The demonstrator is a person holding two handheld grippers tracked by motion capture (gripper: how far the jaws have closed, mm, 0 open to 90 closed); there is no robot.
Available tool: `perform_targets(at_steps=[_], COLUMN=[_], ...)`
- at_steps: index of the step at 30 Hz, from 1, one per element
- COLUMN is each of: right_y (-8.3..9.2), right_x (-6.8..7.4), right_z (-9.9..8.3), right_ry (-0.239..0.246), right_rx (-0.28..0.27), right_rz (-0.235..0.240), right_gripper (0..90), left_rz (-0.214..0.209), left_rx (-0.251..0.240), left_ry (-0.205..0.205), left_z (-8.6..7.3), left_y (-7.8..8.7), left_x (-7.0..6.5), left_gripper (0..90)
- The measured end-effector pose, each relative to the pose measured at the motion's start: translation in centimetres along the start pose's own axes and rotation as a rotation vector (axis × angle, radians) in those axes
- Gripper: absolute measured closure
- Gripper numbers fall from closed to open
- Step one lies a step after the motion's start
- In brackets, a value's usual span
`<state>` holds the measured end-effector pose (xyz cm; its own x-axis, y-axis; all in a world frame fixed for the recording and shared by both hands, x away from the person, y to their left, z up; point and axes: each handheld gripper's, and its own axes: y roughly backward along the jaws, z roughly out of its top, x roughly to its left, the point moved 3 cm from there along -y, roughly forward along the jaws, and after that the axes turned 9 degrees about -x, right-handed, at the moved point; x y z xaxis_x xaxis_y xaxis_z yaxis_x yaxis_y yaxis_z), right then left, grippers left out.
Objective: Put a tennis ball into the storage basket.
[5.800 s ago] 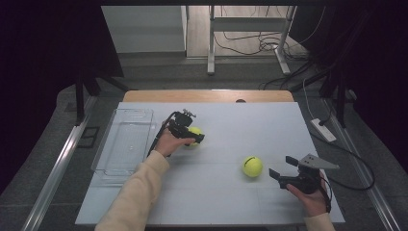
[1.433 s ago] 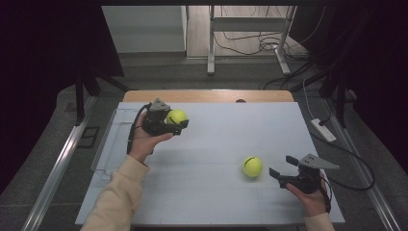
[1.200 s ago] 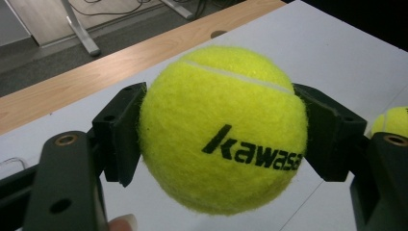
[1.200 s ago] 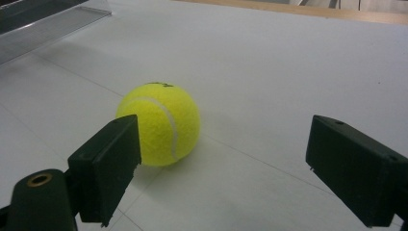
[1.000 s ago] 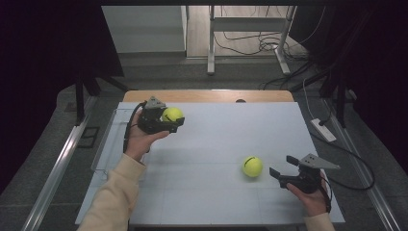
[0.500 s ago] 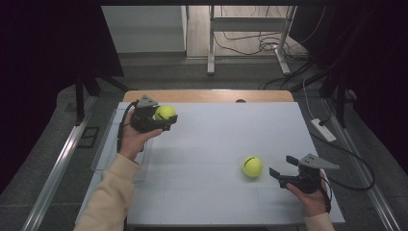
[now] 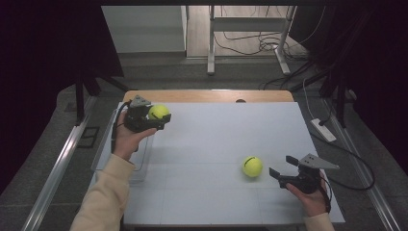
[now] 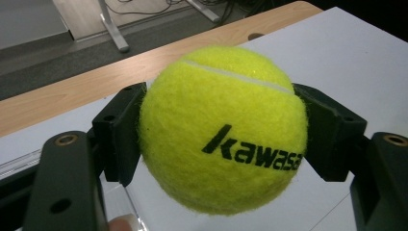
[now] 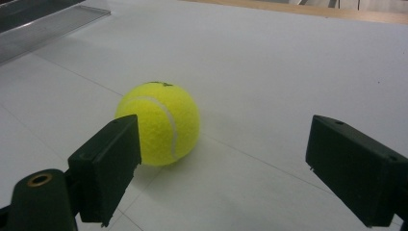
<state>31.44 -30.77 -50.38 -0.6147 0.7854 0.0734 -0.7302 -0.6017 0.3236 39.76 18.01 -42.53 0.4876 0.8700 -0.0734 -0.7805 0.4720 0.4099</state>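
My left gripper (image 7: 159, 117) is shut on a yellow-green tennis ball (image 7: 158, 112), held above the table's far left by the clear tray (image 7: 142, 166). Up close, the ball (image 8: 223, 130) bears black lettering and both black jaws press its sides. A second tennis ball (image 7: 252, 166) lies on the white table at the near right. My right gripper (image 7: 284, 170) rests just to its right, open, jaws pointing toward it. In the right gripper view this ball (image 9: 159, 123) sits ahead of the left jaw, a little beyond the fingertips, with nothing between the jaws.
The clear plastic tray lies along the table's left edge, partly under the left hand. A wooden strip (image 7: 211, 96) borders the far edge. A white power strip (image 7: 323, 130) and cables lie on the floor at right. Table legs (image 7: 210, 43) stand beyond.
The left hand has carried its ball leftward and toward the far edge, over the tray's end. The right gripper and the second ball have stayed put.
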Motion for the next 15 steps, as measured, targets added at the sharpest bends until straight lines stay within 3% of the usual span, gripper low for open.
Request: perform_targets(at_steps=[15], right_y=[0.0], right_x=[0.0], right_z=[0.0], right_ry=[-0.005], right_rx=[0.003], right_rz=[-0.001], right_gripper=[12.2], left_rz=[0.038], left_rx=[0.015], left_ry=[0.017], left_z=[-0.4], left_y=[0.2], left_x=[1.5], left_gripper=[26.8])
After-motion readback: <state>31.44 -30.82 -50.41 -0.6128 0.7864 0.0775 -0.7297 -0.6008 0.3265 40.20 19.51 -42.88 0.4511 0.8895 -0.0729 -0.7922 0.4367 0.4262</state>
